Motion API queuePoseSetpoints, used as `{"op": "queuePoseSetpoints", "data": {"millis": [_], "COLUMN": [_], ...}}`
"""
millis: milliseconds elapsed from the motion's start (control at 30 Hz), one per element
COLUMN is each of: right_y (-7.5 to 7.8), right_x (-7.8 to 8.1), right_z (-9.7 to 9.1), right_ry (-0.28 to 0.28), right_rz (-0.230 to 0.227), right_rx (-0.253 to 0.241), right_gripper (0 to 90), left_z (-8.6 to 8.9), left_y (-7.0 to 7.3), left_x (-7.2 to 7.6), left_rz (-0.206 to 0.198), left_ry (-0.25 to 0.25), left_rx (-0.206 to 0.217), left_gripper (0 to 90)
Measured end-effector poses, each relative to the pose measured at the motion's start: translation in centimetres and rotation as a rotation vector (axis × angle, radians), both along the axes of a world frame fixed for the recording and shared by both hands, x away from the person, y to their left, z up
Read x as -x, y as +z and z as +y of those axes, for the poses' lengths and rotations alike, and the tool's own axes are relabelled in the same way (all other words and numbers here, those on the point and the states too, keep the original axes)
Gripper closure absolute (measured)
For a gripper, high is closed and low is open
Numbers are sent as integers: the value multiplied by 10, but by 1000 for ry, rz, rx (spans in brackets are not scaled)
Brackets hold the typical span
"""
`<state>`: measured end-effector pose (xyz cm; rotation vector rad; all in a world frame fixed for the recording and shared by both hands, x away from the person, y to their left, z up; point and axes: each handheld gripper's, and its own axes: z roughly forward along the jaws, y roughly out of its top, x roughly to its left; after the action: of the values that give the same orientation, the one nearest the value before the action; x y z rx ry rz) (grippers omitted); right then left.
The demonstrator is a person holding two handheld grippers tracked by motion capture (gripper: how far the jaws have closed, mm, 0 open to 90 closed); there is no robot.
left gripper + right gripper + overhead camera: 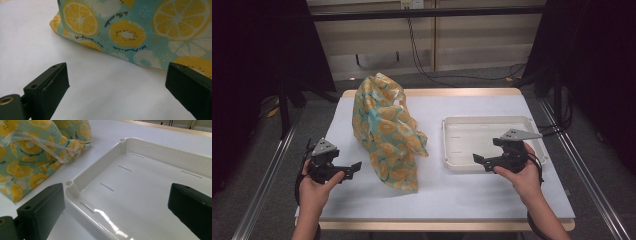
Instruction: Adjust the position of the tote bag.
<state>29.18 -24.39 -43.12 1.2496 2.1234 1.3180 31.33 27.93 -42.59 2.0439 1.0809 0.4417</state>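
A crumpled teal bag printed with orange and kiwi slices [387,131] stands on the white table top, left of centre. To its right lies a shallow white tray [467,137] with nothing in it. My left gripper [354,167] is held low just left of the bag, jaws open and pointing at its printed side [130,32]. My right gripper [478,160] hovers over the tray's near edge, jaws wide open with nothing between them; past them I see the tray floor [140,195] and the bag [32,157] with its translucent handle.
The white table surface [462,200] has a wooden edge at front and back. Metal rails run along both sides. Dark curtains and cables fill the background beyond the far edge.
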Motion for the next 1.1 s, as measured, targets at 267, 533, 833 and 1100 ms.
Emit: {"op": "queuePoseSetpoints", "data": {"millis": [267,533,833,1100], "right_y": [-3,-1,-3,-2], "right_x": [-3,-2,-1,-2], "right_z": [-1,-5,-5,-2], "right_ry": [2,-12,-16,-11], "right_rz": [14,8,15,13], "right_rx": [4,-9,-10,-9], "right_gripper": [11,14,17,17], "left_z": [-3,-6,-5,0], "left_y": [1,2,17,44], "left_x": [-2,-5,-11,-24], "left_rz": [13,49,49,60], "left_ry": [22,-2,9,18], "left_rx": [10,6,2,2], "left_gripper": [35,39,38,36]}}
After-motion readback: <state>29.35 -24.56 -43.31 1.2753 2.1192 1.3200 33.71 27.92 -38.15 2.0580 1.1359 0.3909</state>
